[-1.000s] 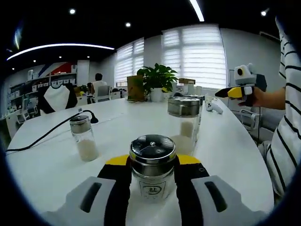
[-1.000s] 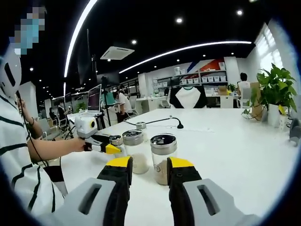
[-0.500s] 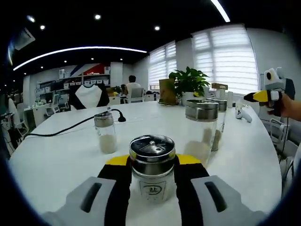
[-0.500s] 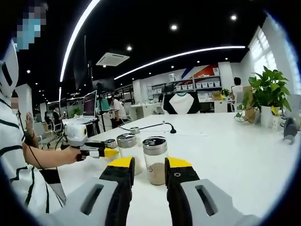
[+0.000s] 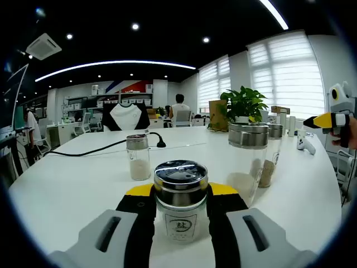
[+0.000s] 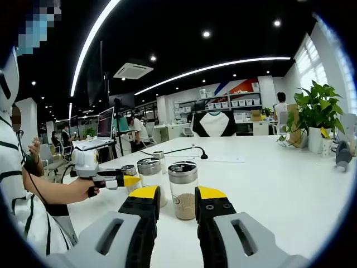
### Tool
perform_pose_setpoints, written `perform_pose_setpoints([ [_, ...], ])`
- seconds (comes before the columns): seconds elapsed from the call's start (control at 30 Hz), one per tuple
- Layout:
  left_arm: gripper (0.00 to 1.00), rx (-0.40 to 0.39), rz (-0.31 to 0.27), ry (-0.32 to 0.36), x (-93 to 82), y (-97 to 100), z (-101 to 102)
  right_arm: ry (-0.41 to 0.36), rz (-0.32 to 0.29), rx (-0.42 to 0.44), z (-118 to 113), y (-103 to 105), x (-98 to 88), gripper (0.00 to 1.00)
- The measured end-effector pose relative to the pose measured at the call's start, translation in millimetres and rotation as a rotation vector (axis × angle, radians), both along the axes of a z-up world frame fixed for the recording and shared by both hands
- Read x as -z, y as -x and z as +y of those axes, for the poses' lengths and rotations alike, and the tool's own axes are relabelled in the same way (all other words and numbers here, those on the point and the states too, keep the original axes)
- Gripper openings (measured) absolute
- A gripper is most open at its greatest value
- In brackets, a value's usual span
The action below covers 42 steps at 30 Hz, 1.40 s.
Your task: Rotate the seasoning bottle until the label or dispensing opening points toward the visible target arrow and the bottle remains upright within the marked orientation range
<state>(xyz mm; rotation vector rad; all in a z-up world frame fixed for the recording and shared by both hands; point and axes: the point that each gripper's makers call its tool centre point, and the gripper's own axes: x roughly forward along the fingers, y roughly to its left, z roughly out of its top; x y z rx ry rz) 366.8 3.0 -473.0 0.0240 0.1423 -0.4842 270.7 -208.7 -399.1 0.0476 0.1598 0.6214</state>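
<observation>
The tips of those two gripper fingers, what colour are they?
Yellow tips on black fingers, clearest in the right gripper view.

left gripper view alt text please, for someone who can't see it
The left gripper clamps an upright seasoning bottle, its label facing the camera, on a white table. Three more bottles stand behind, with a potted plant farther back.

Bright, even light falls from the long curved ceiling strip lights (image 5: 111,63) and small round ceiling spots (image 6: 206,34), while the white slatted window blinds (image 5: 287,72) glow nearly washed out. The glossy white bench (image 5: 72,184) throws back soft glare, and shadows on it are faint. The fisheye bends straight lines hard toward the edges. Distant shelves look soft.
</observation>
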Motion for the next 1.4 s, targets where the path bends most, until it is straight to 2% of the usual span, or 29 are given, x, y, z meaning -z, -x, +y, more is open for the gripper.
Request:
perform_pose_setpoints([
  [0.17, 0.37, -0.029, -0.018, 0.013, 0.2, -0.4, 0, 0.011, -0.003, -0.01, 1, -1, 0.4, 0.23],
  [0.4, 0.38, -0.01, -0.026, 0.003, -2.4, 1.7, 0, 0.02, -0.013, -0.025, 4, -1, -0.8, 0.24],
  [0.43, 0.39, 0.013, -0.044, -0.002, -6.8, 3.3, -1, 0.017, -0.011, -0.026, 4, -1, -0.7, 0.24],
  [0.53, 0.42, 0.035, -0.048, 0.0, -11.8, 5.6, 4, 0.014, -0.006, -0.025, 4, -1, 1.0, 0.24],
  [0.6, 0.44, 0.07, -0.031, 0.02, -13.4, 6.8, 5, 0.015, 0.001, -0.029, 5, -1, 3.3, 0.24],
  [0.67, 0.45, 0.101, -0.036, 0.01, -15.5, 7.9, 5, 0.018, 0.004, -0.032, 6, -2, 4.5, 0.24],
  [0.7, 0.44, 0.169, -0.037, 0.01, -17.6, 11.8, -1, 0.019, 0.005, -0.033, 7, -2, 4.7, 0.24],
  [0.77, 0.43, 0.246, -0.016, 0.027, -17.5, 16.9, -9, 0.022, 0.008, -0.038, 9, -1, 5.2, 0.24],
  [0.8, 0.46, 0.222, -0.018, 0.023, -18.1, 12.6, -4, 0.026, 0.009, -0.04, 10, -1, 5.6, 0.24],
  [0.9, 0.47, 0.24, -0.013, 0.053, -22.2, 7.5, 0, 0.03, 0.01, -0.041, 10, -1, 5.7, 0.24],
  [1.03, 0.46, 0.289, -0.056, 0.002, -31.2, 5.2, -2, 0.034, 0.01, -0.037, 9, -1, 4.6, 0.24],
  [1.2, 0.35, 0.326, -0.043, -0.01, -28.9, 2.3, -6, 0.042, 0.017, -0.033, 8, -1, 5.9, 0.24],
  [1.27, 0.34, 0.328, -0.055, -0.038, -27.1, 2.6, -9, 0.042, 0.013, -0.03, 8, -2, 4.1, 0.24],
  [1.4, 0.34, 0.305, -0.052, -0.026, -27.9, 2.6, -10, 0.047, 0.014, -0.028, 8, -3, 4.6, 0.24],
])
